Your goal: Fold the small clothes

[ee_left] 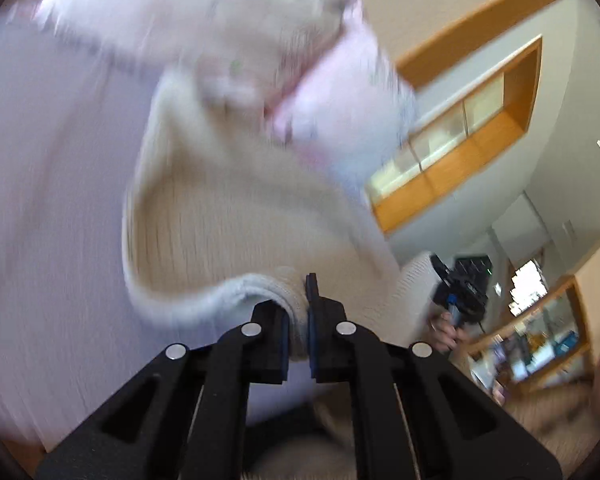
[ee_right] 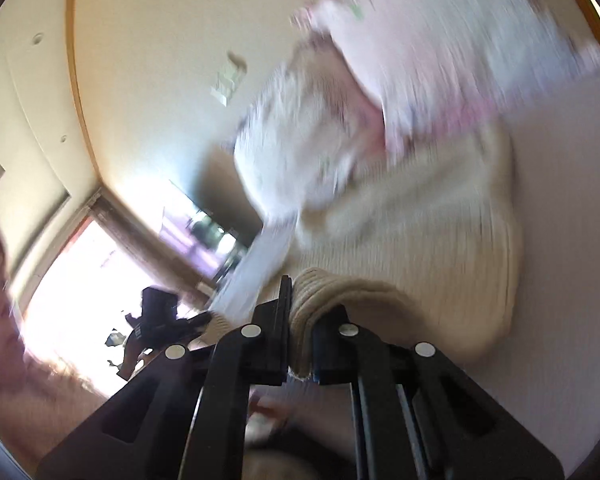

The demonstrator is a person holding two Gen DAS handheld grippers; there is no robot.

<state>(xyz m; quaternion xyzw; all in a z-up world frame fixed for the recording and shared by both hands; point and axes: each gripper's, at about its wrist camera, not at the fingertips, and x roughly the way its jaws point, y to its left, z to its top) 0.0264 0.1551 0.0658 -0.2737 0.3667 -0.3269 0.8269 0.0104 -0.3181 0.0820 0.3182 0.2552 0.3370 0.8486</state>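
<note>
Lifting the cream knit sweater [ee_left: 228,208] clear, left gripper [ee_left: 298,320] and right gripper [ee_right: 300,324] each clamped a ribbed edge; seemingly spreading it. Next: lay it flat, I judged

We see a pale lavender-white surface [ee_left: 52,208] carrying a cream ribbed knit garment [ee_left: 228,216] and, beyond it, a blurred heap of white-and-pink clothes [ee_left: 300,80] — edges indistinct.
</note>
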